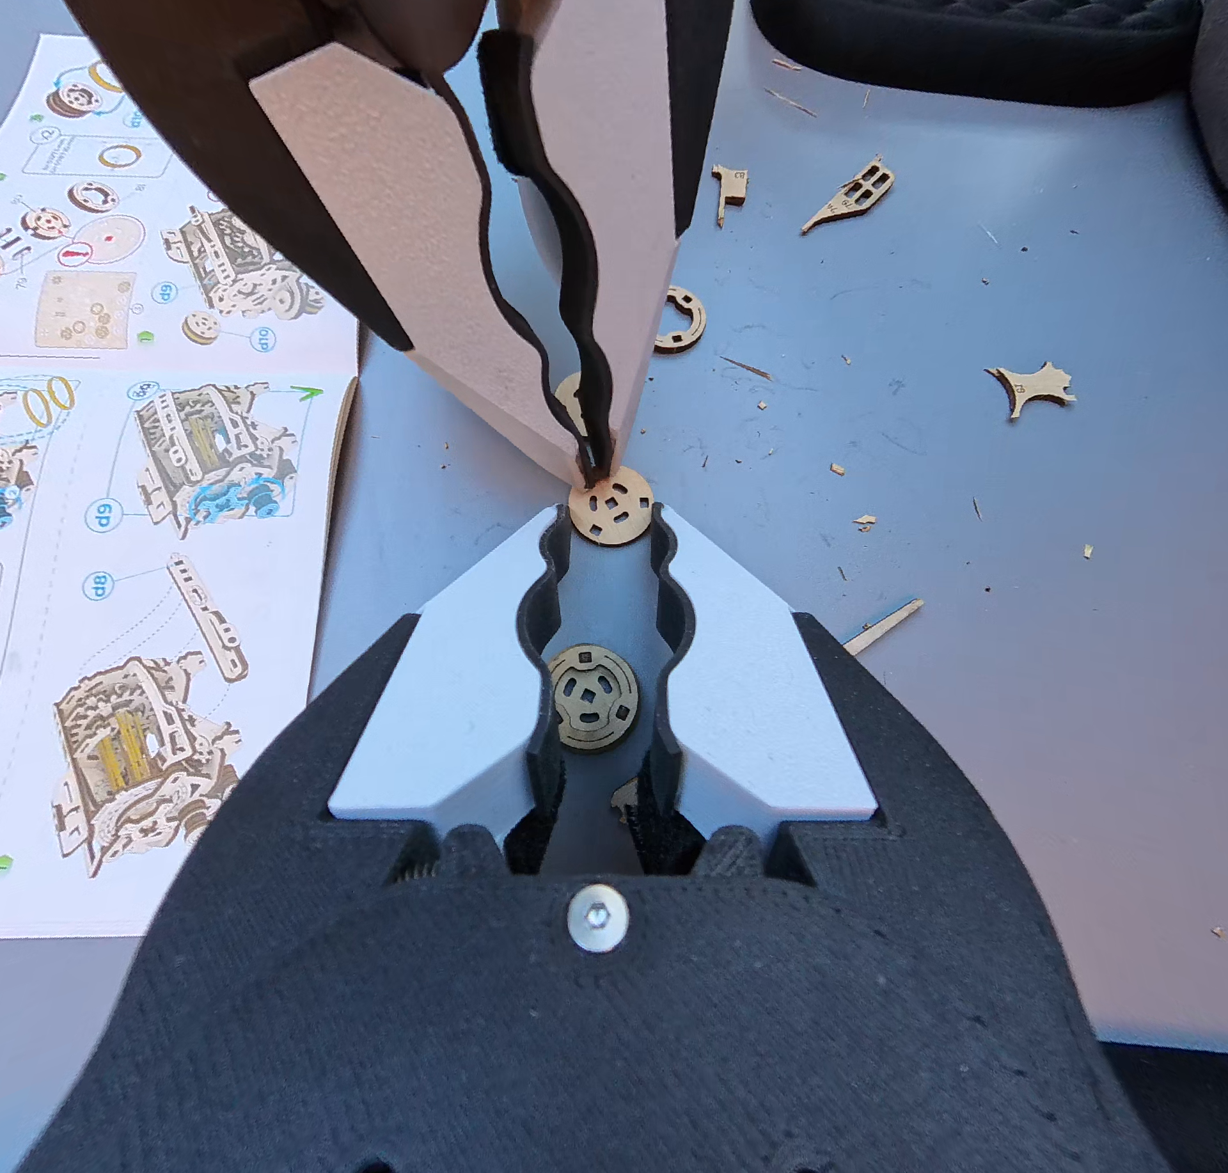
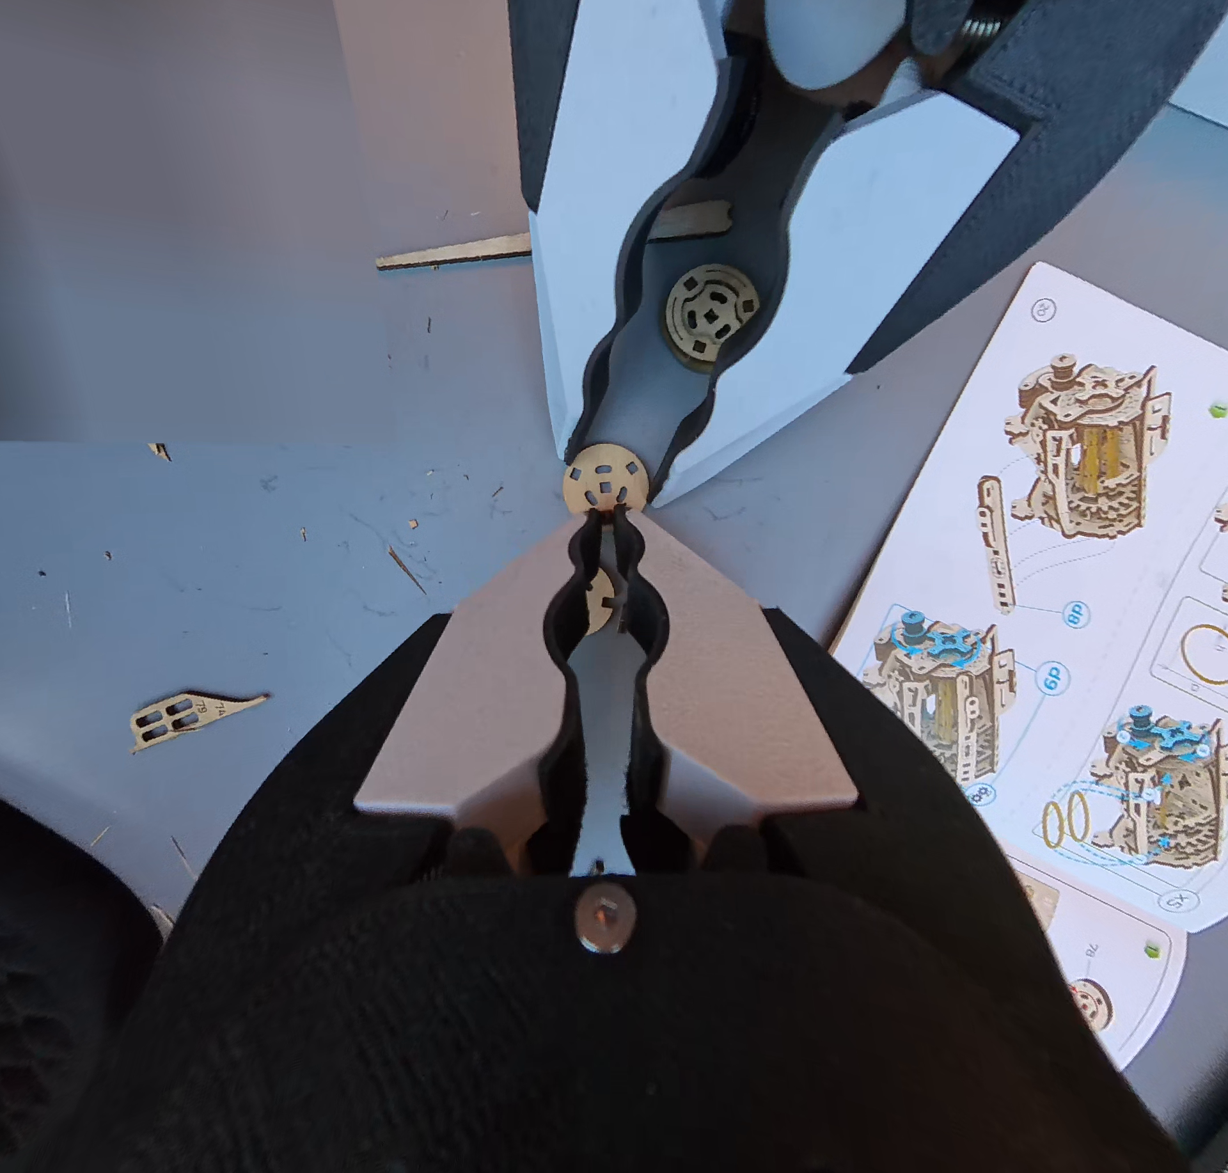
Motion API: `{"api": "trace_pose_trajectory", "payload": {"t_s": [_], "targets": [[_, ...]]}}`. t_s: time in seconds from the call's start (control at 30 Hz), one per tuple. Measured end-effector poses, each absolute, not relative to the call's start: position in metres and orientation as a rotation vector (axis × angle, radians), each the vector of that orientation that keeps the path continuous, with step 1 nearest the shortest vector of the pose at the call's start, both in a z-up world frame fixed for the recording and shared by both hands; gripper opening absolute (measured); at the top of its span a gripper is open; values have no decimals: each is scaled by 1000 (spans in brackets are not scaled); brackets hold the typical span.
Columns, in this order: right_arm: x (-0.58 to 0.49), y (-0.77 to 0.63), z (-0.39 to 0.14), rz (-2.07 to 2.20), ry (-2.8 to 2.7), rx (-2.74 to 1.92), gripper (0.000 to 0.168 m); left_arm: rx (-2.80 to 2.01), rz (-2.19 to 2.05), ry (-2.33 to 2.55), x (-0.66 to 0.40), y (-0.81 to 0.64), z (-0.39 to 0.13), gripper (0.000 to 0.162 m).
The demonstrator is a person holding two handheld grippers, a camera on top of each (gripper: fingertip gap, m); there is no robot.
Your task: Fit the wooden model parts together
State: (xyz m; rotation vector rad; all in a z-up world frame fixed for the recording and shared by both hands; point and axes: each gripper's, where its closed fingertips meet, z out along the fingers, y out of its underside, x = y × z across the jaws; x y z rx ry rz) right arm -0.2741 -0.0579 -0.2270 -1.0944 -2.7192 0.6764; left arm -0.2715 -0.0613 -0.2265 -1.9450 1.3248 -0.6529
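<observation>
Both grippers pinch small round slotted wooden disc (image 1: 612, 506): left gripper (image 1: 612, 510) across it, right gripper (image 2: 605, 513) at rim. Uneven pull could snap or flick it onto the worktop.

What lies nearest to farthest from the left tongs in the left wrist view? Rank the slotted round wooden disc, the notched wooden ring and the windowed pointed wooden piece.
1. Slotted round wooden disc: between the tips of the left tongs.
2. Notched wooden ring: beyond, slightly right.
3. Windowed pointed wooden piece: farthest, upper right.
</observation>
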Motion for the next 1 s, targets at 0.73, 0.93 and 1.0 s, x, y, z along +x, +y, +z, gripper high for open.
{"api": "trace_pose_trajectory", "payload": {"t_s": [0.73, 0.93, 1.0], "targets": [[-280, -64, -228, 500, -2782, -1019, 2, -1943, -651, 1327, -271, -61, -227, 23], [-284, -61, -214, 911, -2551, -1386, 1, -1930, -641, 1340, -271, -62, -226, 23], [-289, -58, -205, 1159, -2354, -1565, 1, -1927, -657, 1340, -271, -63, -224, 23]]}}
